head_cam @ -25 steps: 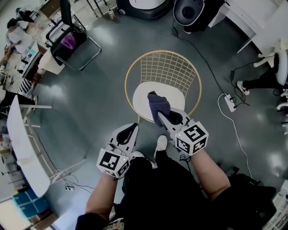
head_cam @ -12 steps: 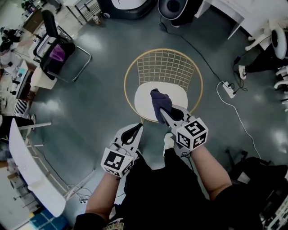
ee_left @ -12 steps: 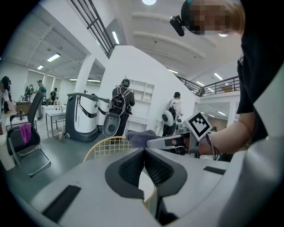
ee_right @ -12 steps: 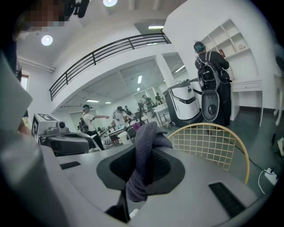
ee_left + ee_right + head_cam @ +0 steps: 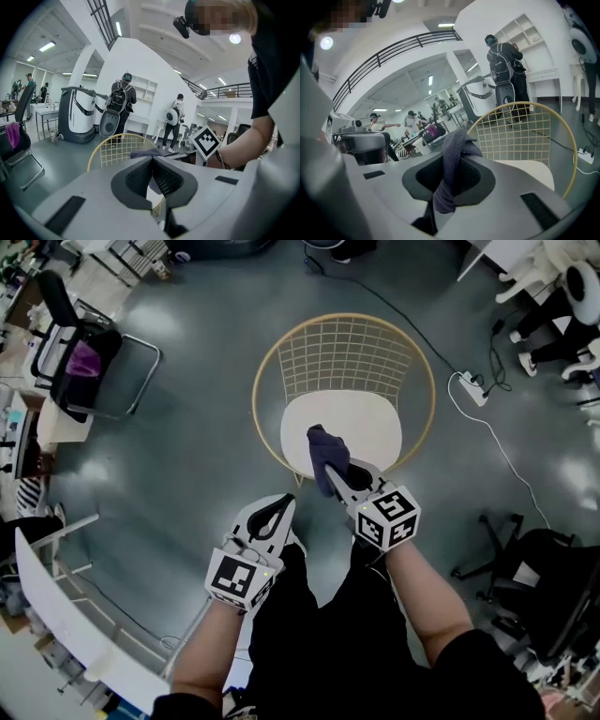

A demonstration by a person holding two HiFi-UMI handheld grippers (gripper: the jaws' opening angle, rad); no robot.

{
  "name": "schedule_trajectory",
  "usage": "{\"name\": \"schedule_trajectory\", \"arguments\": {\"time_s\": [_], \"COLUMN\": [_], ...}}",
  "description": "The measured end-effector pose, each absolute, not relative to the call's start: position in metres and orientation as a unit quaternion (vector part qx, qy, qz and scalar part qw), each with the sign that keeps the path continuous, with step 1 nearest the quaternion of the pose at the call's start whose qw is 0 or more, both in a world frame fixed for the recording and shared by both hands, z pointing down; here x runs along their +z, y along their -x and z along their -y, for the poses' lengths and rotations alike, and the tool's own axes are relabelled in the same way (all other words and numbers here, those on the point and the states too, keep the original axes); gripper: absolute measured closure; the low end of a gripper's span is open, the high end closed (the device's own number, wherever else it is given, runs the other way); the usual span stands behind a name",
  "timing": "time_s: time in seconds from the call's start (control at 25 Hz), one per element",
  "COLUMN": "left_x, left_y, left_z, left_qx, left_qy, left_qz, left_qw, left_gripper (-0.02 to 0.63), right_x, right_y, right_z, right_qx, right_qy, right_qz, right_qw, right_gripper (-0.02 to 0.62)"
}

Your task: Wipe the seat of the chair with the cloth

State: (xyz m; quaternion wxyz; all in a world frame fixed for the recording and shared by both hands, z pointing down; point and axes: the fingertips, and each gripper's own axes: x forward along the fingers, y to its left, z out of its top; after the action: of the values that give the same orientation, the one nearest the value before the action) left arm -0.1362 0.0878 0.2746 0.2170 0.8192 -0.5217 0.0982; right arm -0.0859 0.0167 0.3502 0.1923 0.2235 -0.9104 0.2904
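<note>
The chair (image 5: 272, 362) has a gold wire back and a white seat (image 5: 361, 423); it stands on the floor straight ahead. A dark blue-grey cloth (image 5: 325, 452) hangs over the seat's near edge, with my right gripper (image 5: 339, 475) shut on it. In the right gripper view the cloth (image 5: 452, 164) bunches up between the jaws, with the seat (image 5: 525, 171) just beyond. My left gripper (image 5: 281, 506) is shut with nothing in it, held to the left of the seat, above the floor. The left gripper view shows the chair's back (image 5: 117, 147) past its closed jaws.
A black office chair (image 5: 80, 367) with a purple item stands far left. A power strip (image 5: 466, 387) and its cable lie on the floor right of the wire chair. White tables (image 5: 66, 643) run along the left. People stand in the background (image 5: 119, 105).
The view has shifted: the chair now sits higher and closer in the head view. My right gripper with the cloth has stayed over the seat's near edge. The left gripper keeps its place.
</note>
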Motion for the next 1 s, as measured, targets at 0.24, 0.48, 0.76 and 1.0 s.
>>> {"name": "schedule_trajectory", "arguments": {"time_s": [0.24, 0.48, 0.76, 1.0], "left_x": [0.331, 0.388, 0.451, 0.494], "left_y": [0.162, 0.169, 0.183, 0.190], "left_z": [-0.069, -0.045, -0.032, -0.026], "left_qx": [0.115, 0.122, 0.129, 0.137], "left_qy": [-0.828, -0.834, -0.834, -0.835], "left_qz": [0.501, 0.486, 0.472, 0.461], "left_qw": [0.223, 0.231, 0.256, 0.269], "left_gripper": [0.589, 0.589, 0.589, 0.589], "right_x": [0.416, 0.490, 0.567, 0.613], "right_y": [0.110, 0.122, 0.142, 0.162], "right_z": [-0.006, 0.008, 0.005, 0.002], "right_qx": [0.311, 0.335, 0.358, 0.370], "right_qy": [-0.246, -0.255, -0.254, -0.246], "right_qz": [0.895, 0.879, 0.862, 0.857], "right_qw": [0.205, 0.226, 0.253, 0.263], "right_gripper": [0.532, 0.532, 0.532, 0.532]}}
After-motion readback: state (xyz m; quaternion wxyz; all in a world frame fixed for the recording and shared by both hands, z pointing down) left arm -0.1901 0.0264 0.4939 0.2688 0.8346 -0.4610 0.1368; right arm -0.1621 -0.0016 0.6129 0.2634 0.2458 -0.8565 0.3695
